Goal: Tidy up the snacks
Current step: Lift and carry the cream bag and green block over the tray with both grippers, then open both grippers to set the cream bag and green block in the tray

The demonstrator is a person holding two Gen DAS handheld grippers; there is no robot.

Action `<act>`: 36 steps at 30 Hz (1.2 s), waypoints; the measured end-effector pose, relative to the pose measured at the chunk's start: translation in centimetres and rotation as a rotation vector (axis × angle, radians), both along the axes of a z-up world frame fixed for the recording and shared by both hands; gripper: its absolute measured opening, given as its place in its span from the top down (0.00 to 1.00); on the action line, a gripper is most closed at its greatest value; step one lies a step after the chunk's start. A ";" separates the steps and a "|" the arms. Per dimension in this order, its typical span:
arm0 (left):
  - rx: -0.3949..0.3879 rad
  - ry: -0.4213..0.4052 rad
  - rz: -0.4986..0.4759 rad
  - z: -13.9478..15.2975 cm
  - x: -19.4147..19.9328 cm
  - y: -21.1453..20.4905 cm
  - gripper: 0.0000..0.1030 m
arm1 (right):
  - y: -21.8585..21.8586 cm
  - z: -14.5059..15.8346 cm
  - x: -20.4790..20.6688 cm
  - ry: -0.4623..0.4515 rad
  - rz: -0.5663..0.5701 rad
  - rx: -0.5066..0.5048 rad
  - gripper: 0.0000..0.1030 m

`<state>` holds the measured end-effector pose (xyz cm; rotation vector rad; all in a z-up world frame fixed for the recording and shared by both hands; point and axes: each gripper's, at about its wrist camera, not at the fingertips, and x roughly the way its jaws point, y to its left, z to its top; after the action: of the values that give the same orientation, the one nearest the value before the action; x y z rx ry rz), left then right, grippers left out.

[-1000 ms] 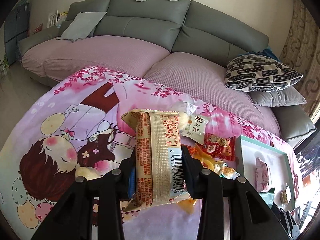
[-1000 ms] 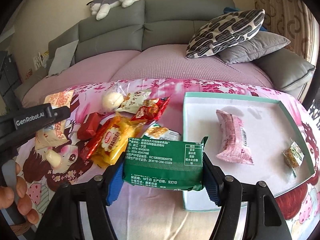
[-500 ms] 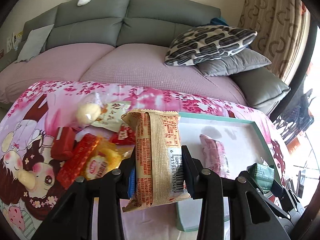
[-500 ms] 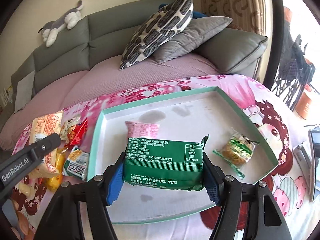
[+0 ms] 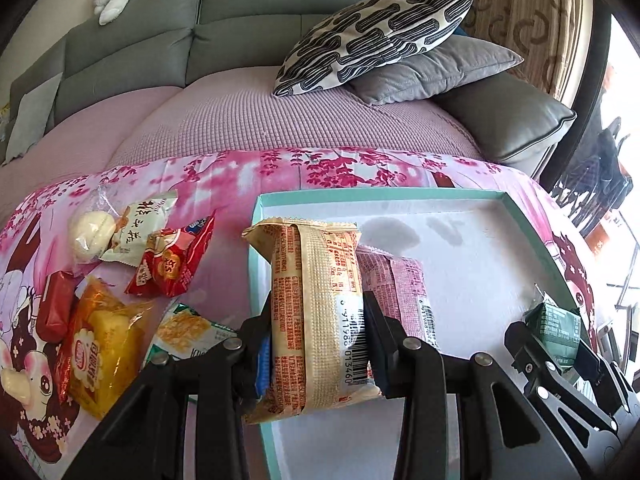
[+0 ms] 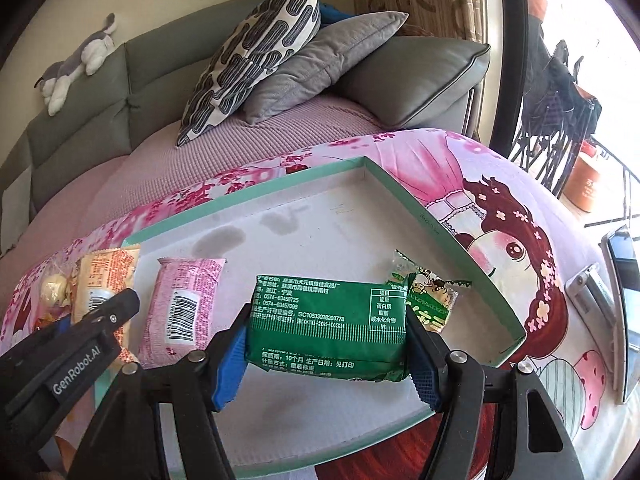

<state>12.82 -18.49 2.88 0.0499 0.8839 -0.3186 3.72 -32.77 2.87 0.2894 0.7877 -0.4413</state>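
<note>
The left fingers (image 5: 316,336) are clamped narrow on a tan snack packet (image 5: 316,312), held on end above the near-left corner of the teal-rimmed tray (image 5: 524,220). The right fingers (image 6: 326,350) grip a green packet (image 6: 328,330) by its two short ends, standing about half open around it, over the near middle of the same tray (image 6: 404,196); seen from the left wrist, that green packet (image 5: 558,332) hangs at the tray's right side.

Two snacks already lie inside the tray: a pink packet (image 6: 184,304) toward its left and a small green-and-clear wrapped sweet (image 6: 430,300) toward its right. Neither carried packet is set down yet.

On the pink printed cloth (image 5: 224,172) left of the tray a loose cluster is unsorted: a white round bun in clear wrap (image 5: 90,234), a white sachet (image 5: 138,228), a red bag (image 5: 172,266), a dark red bar (image 5: 54,310), a yellow cake packet (image 5: 102,350) and a green-edged cracker packet (image 5: 186,330). By this count the job looks less than half done.
</note>
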 end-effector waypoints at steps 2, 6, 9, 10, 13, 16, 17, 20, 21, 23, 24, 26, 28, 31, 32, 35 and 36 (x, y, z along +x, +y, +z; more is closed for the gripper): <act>0.005 0.008 -0.007 -0.6 0.4 -0.5 0.61 | -0.1 -0.5 0.3 0.014 -0.003 -0.005 0.30; 0.013 0.014 -0.029 -1.3 0.6 -1.4 0.61 | -0.1 -1.0 0.7 0.029 -0.003 -0.030 0.30; 0.021 0.027 -0.041 -1.8 0.6 -2.0 0.61 | 0.2 -1.2 0.9 0.041 0.002 -0.060 0.30; 0.026 0.032 -0.048 -2.0 0.6 -2.2 0.61 | 0.2 -1.2 0.9 0.045 0.002 -0.067 0.30; 0.038 0.040 -0.056 -2.2 0.4 -2.6 0.61 | 0.2 -1.3 1.0 0.050 0.002 -0.077 0.30; 0.032 0.048 -0.052 -2.1 0.3 -2.6 0.61 | 0.1 -1.3 0.9 0.046 0.003 -0.066 0.28; 0.036 0.051 -0.051 -2.0 0.3 -2.6 0.60 | 0.0 -1.3 0.9 0.047 0.000 -0.063 0.28; 0.054 0.056 -0.051 -1.8 0.1 -2.7 0.54 | -0.2 -1.2 0.8 0.038 -0.002 -0.045 0.28; 0.054 0.056 -0.050 -1.7 0.0 -2.6 0.52 | -0.3 -1.1 0.7 0.036 -0.004 -0.039 0.28; 0.054 0.057 -0.049 -1.4 -0.1 -2.5 0.49 | -0.5 -1.1 0.5 0.032 -0.009 -0.026 0.28; 0.056 0.057 -0.047 -1.3 -0.2 -2.5 0.49 | -0.6 -1.0 0.4 0.030 -0.011 -0.020 0.28; 0.063 0.058 -0.044 -1.0 -0.3 -2.5 0.48 | -0.7 -1.0 0.3 0.026 -0.010 -0.011 0.28; 0.069 0.061 -0.045 -0.8 -0.5 -2.5 0.44 | -0.8 -0.8 0.2 0.021 -0.003 -0.009 0.28; 0.071 0.052 -0.044 -0.2 -0.7 -2.3 0.40 | -1.0 -0.6 -0.2 0.013 -0.008 -0.020 0.26; 0.075 0.043 -0.042 0.1 -0.8 -2.2 0.40 | -1.0 -0.5 -0.3 0.012 -0.008 -0.019 0.26; 0.076 0.026 -0.031 0.9 -1.0 -1.8 0.39 | -1.3 -0.4 -0.5 0.009 -0.008 -0.007 0.26; 0.074 0.026 -0.028 1.0 -1.0 -1.6 0.39 | -1.4 -0.3 -0.5 0.007 -0.008 -0.003 0.26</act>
<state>11.84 -20.12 3.90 0.1272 0.9214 -0.3129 3.18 -34.16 2.52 0.2888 0.7924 -0.4513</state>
